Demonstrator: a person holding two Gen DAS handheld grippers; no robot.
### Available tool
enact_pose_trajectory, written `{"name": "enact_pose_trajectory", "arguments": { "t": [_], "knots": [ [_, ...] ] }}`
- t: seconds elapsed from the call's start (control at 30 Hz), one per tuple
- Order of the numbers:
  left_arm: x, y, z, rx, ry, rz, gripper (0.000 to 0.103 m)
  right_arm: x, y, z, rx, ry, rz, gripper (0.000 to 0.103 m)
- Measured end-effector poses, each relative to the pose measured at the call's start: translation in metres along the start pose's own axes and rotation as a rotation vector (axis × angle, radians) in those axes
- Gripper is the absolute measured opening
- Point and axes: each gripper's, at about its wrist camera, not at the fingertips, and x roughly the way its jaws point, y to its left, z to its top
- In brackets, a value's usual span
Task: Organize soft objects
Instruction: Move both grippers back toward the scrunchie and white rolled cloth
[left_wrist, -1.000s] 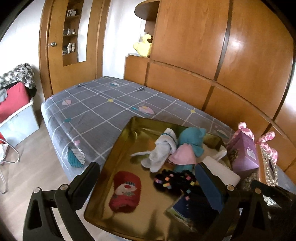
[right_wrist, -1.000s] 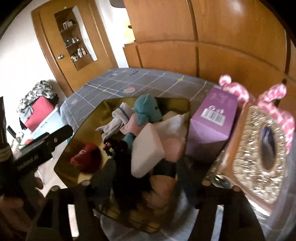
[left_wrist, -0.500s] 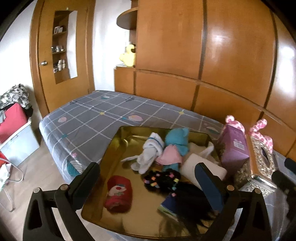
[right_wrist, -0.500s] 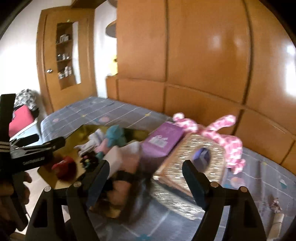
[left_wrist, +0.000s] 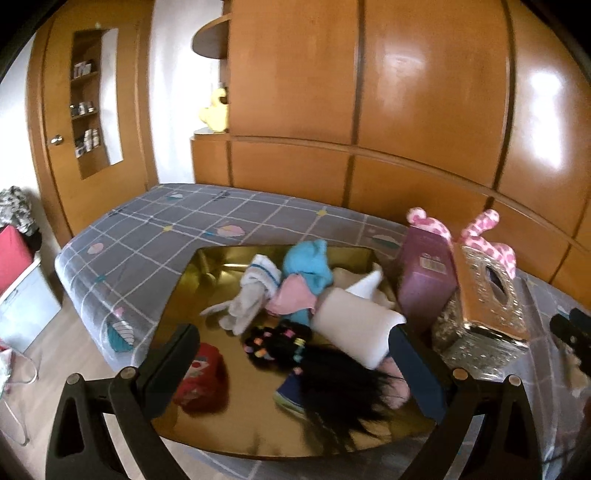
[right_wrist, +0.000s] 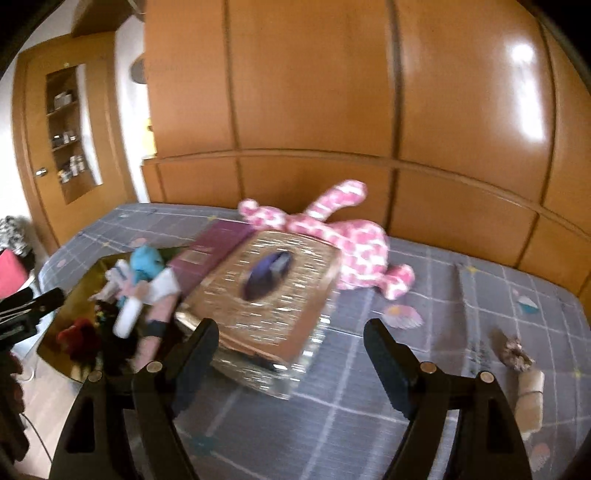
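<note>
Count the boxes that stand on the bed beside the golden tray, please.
2. The purple box stands right beside the golden tray, and the glittery tissue box stands next to it on the far side. Others may be hidden.

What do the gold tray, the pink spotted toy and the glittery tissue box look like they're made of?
Gold tray: glossy, mirror-like, probably metal or foil-coated card; it reflects the items lying in it.
Pink spotted toy: plush fabric, matte, with limp stuffed limbs.
Tissue box: hard shell with sparkling, rhinestone-like facets; the base material can't be told.
Both grippers, left gripper and right gripper, are open and empty.
</note>
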Motion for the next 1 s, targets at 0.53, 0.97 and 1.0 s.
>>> {"name": "enact_pose_trajectory", "arguments": {
  "t": [0.53, 0.97, 1.0],
  "knots": [
    [-0.026, -0.066, 0.003, 0.171, -0.048, -0.17, 0.103, -0.027, -0.159, -0.001, 0.199, 0.009, -0.311, 0.082],
    [-0.038, -0.142, 0.013, 0.333, -0.072, -0.301, 0.103, -0.034, -0.285, -0.048, 0.524, 0.054, -0.509, 0.082],
    [-0.038, -0.147, 0.014, 0.343, -0.071, -0.308, 0.103, -0.036, -0.292, -0.052, 0.572, 0.049, -0.492, 0.082]
  ]
}}
